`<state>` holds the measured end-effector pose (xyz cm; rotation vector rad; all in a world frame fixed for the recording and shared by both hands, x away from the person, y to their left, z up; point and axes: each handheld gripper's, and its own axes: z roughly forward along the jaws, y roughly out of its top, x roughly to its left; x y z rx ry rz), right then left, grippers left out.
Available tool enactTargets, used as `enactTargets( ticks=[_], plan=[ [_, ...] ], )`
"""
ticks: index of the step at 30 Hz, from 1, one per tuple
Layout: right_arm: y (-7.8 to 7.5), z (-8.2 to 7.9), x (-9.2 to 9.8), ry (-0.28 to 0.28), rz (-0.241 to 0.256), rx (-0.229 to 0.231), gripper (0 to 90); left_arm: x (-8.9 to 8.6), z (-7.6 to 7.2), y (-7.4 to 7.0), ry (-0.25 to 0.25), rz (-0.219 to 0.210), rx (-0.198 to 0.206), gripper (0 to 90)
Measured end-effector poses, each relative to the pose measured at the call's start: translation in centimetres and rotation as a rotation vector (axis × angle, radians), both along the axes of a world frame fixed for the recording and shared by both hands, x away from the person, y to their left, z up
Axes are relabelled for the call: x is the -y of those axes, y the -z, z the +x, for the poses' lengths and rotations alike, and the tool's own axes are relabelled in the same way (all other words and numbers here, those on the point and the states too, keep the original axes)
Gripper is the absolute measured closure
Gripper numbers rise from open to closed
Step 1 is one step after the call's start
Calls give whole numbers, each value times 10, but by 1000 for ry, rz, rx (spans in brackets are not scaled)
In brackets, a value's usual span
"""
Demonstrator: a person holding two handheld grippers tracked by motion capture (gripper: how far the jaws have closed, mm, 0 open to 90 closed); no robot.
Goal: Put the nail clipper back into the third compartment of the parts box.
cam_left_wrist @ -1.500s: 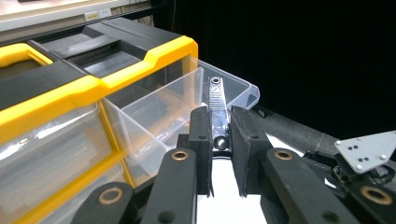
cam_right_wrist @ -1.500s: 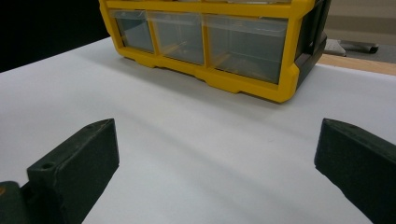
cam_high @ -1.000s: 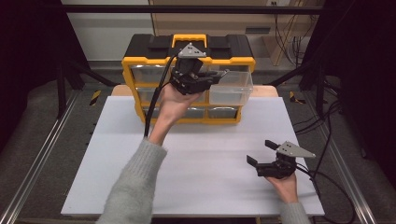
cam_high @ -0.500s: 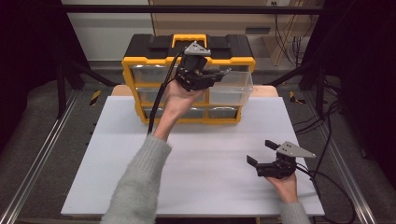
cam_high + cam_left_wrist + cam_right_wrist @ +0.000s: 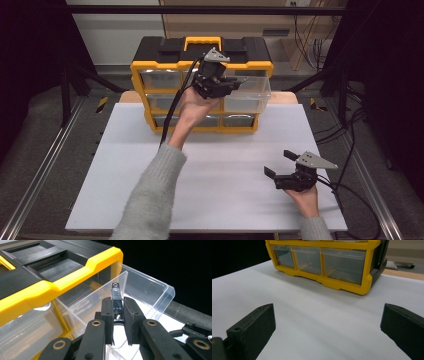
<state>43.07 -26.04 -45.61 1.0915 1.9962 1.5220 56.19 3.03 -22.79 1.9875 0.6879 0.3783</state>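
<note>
A nail clipper [image 5: 116,305] sits clamped in your left gripper [image 5: 117,315], its long axis pointing up and away from the jaws, over the pulled-out clear drawer [image 5: 152,293] of the yellow organizer [image 5: 200,65]. The drawer lies directly below and ahead. Your right gripper [image 5: 281,165] rests wide open and empty, low over the white surface [image 5: 215,170]. The clipper's lower end is hidden.

A white table [image 5: 150,170] carries a yellow-and-black drawer organizer [image 5: 165,50] standing upright at its far edge, while the right gripper [image 5: 280,170], held in a hand, sits low near the front right corner.
</note>
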Motion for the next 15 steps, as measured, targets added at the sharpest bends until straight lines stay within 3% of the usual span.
enactTargets(
  ticks=[15],
  plan=[
    [0, 0, 0, -1, 1, 0, 7, 2, 5, 6, -2, 17, -21, 785]
  ],
)
